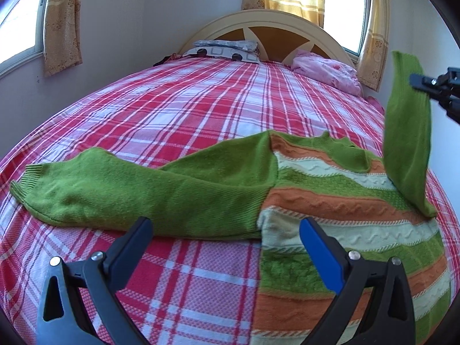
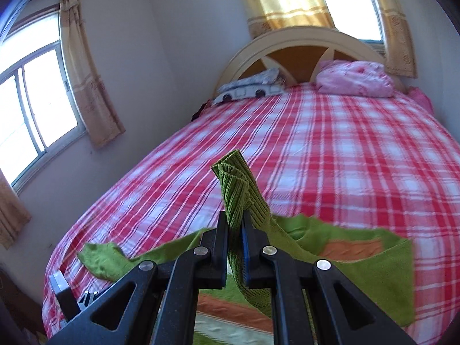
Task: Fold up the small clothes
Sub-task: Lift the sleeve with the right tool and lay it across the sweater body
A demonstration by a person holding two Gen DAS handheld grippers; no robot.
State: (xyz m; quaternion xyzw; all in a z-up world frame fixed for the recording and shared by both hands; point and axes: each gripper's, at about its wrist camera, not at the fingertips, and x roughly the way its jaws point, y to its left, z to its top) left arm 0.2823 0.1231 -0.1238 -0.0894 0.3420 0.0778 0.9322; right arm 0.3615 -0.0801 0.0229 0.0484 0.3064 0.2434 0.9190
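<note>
Left wrist view: the striped sweater (image 1: 345, 210), banded green, orange and cream, lies flat on the bed (image 1: 201, 109) with one green sleeve (image 1: 138, 195) stretched out to the left. Its other sleeve (image 1: 408, 132) is lifted upright at the right, gripped near the ribbed cuff (image 2: 234, 184) by the right tongs (image 2: 236, 224), which are clenched on it. The left tongs (image 1: 227, 227) hang released, fingers wide apart, just above the sweater's near edge and the flat sleeve. No writing or label can be read anywhere. The sweater's lower hem is cut off by the frame. Beyond lie a patterned pillow (image 1: 227, 51), a pink pillow (image 1: 327, 69), the arched headboard (image 1: 267, 28) and yellow curtains (image 1: 63, 23).
</note>
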